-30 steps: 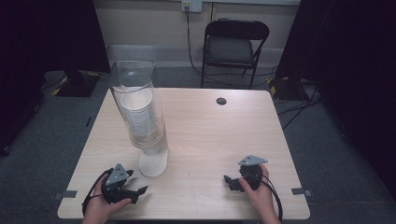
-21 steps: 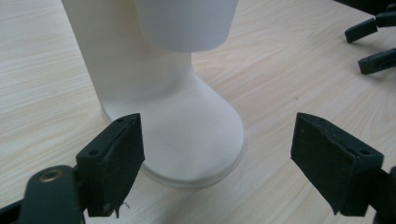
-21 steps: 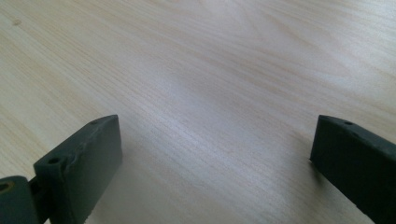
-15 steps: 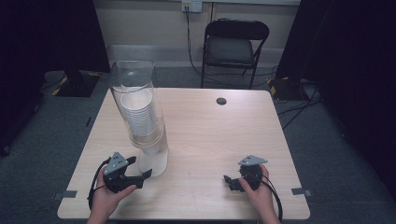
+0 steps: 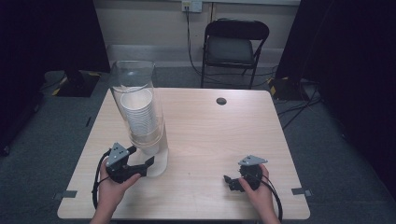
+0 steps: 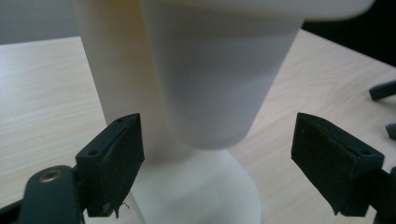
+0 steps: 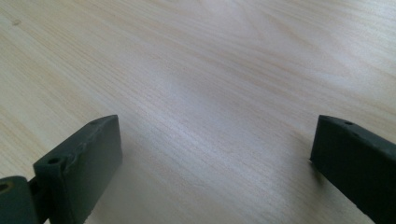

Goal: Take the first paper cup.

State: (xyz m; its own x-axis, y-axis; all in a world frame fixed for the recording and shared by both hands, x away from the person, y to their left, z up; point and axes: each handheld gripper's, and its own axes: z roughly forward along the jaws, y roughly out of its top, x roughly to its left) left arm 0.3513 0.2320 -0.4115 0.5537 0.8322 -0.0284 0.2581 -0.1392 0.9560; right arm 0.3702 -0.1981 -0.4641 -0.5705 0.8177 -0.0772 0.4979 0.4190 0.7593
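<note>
White paper cups (image 5: pixel 139 116), a whole stack of them, sit in a clear tube (image 5: pixel 140 100) right ahead of the left gripper (image 5: pixel 142 157), and the lowest cup (image 6: pixel 219 88) pokes out below it, straight between the jaws. Those jaws are spread wide, one either side of the cup, pads clear of it, nothing grasped. Under the cup, the white base (image 6: pixel 196 191) stands on the table (image 5: pixel 219 140). Over to the side, well apart, the right gripper (image 5: pixel 229 182) rests low on bare wood, jaws wide open too, gripping nothing.
</note>
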